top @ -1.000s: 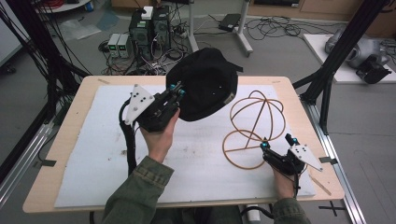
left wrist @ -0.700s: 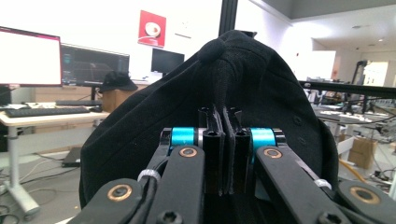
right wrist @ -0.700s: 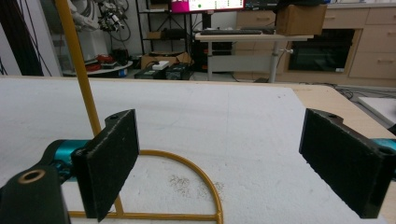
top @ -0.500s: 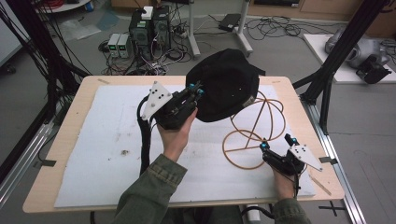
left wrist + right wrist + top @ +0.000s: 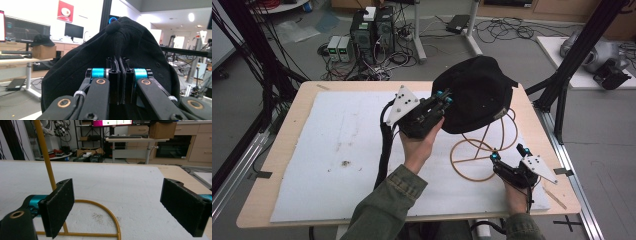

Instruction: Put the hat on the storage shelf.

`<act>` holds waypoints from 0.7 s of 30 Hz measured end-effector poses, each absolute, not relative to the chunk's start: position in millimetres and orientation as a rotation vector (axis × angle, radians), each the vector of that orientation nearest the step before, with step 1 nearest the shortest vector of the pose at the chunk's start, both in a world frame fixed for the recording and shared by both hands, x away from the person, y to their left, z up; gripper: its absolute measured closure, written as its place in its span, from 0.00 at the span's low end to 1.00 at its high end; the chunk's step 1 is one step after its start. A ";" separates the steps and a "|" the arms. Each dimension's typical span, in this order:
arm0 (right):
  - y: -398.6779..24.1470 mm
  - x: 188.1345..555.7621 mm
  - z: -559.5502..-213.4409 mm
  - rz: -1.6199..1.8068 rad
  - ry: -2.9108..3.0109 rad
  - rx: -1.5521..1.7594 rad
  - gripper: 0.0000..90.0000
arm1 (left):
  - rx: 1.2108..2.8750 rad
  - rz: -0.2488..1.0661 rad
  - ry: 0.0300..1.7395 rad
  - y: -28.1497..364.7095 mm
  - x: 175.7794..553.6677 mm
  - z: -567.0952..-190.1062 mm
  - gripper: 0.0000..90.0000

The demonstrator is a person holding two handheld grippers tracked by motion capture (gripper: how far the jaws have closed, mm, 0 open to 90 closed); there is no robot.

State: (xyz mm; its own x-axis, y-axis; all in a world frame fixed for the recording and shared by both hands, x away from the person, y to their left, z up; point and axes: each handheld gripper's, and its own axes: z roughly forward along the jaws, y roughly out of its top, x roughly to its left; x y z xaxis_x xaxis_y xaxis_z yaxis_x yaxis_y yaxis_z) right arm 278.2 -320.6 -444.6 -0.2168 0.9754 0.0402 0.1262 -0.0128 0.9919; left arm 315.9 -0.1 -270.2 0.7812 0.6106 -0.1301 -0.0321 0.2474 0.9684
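Note:
A black cap [image 5: 477,97] hangs in the air over the table's far right, with my left gripper [image 5: 443,96] shut on its edge. In the left gripper view the jaws [image 5: 120,62] pinch a fold of the cap's fabric [image 5: 140,50]. The cap covers the top of a yellow wire stand [image 5: 482,150] that rests on the white mat. My right gripper [image 5: 507,152] lies low by the stand's base ring, open. In the right gripper view its pads [image 5: 120,202] stand wide apart, with the stand's upright rod [image 5: 47,157] and base arc beside the left pad.
A white mat [image 5: 337,150] covers most of the wooden table [image 5: 287,125]. A black frame post [image 5: 562,85] rises at the table's right edge. Computers and cables [image 5: 372,35] lie on the floor beyond the far edge.
My left gripper has carried the cap to the right, from the middle of the table to above the wire stand. The right gripper has stayed in place.

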 end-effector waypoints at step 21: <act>-321.8 276.7 -444.4 1.349 1.452 1.209 0.13 | 1.421 0.375 0.486 -43.7 325.6 -261.9 0.97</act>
